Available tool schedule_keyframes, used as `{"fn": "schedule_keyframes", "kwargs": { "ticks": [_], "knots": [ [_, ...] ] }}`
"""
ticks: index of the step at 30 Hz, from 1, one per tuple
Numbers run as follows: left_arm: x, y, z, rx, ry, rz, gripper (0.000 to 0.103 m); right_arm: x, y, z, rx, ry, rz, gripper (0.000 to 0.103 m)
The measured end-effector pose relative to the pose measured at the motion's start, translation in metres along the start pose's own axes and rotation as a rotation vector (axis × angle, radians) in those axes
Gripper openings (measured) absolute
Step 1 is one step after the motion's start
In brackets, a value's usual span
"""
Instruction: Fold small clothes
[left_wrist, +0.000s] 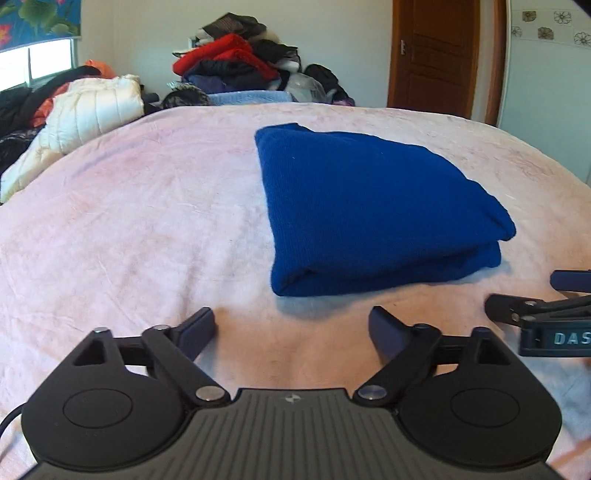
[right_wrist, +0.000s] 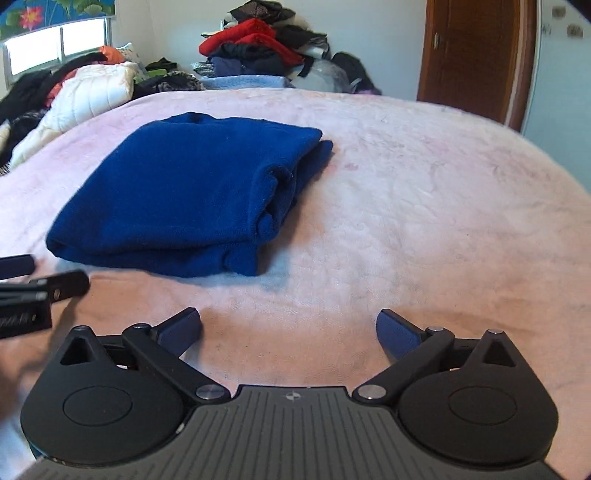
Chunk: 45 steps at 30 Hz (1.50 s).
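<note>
- Premises are presenting as a home bedroom: a pink blanket (left_wrist: 147, 221) is covering a bed.
- Beyond the blanket, piled clothes (left_wrist: 236, 62) are lying heaped; a wooden door (left_wrist: 432, 55) is standing right of them.

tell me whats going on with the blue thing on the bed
A person is folding clothes with a handheld gripper in each hand. The blue sweater lies folded into a compact stack on the pink blanket. The left gripper and right gripper are both open, empty and clear of it, so this piece looks finished. A heap of clothes sits beyond the bed.
</note>
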<state>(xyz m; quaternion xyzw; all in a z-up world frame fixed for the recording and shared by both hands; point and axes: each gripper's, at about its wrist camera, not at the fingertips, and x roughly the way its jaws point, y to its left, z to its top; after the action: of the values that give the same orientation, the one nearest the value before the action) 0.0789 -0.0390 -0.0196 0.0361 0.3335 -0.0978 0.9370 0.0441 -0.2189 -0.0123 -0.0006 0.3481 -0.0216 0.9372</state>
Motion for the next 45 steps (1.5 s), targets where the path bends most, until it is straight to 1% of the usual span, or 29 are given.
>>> {"fn": "schedule_keyframes", "kwargs": {
  "ticks": [1,2,5,7,45],
  "knots": [
    [0.0026,-0.0019,-0.0003,0.003,0.006,0.004,0.099,0.0003,0.0015,-0.0015,0.017,-0.012,-0.014,0.103],
    [0.0042,-0.0057,-0.0005,0.016,0.012,0.02,0.1,0.0005,0.0021,-0.0015,0.018,-0.015,-0.021,0.103],
    [0.0037,-0.0096,-0.0018,0.013,0.009,0.046,0.102,0.0025,-0.0018,-0.0011,0.027,-0.017,-0.007,0.102],
    [0.0046,-0.0074,-0.0013,0.002,0.013,0.04,0.103,0.0041,-0.0016,-0.0003,0.027,-0.018,-0.011,0.102],
    [0.0052,-0.0071,-0.0009,0.001,0.013,0.037,0.103,-0.0002,-0.0004,-0.0028,0.029,-0.022,-0.013,0.102]
  ]
}}
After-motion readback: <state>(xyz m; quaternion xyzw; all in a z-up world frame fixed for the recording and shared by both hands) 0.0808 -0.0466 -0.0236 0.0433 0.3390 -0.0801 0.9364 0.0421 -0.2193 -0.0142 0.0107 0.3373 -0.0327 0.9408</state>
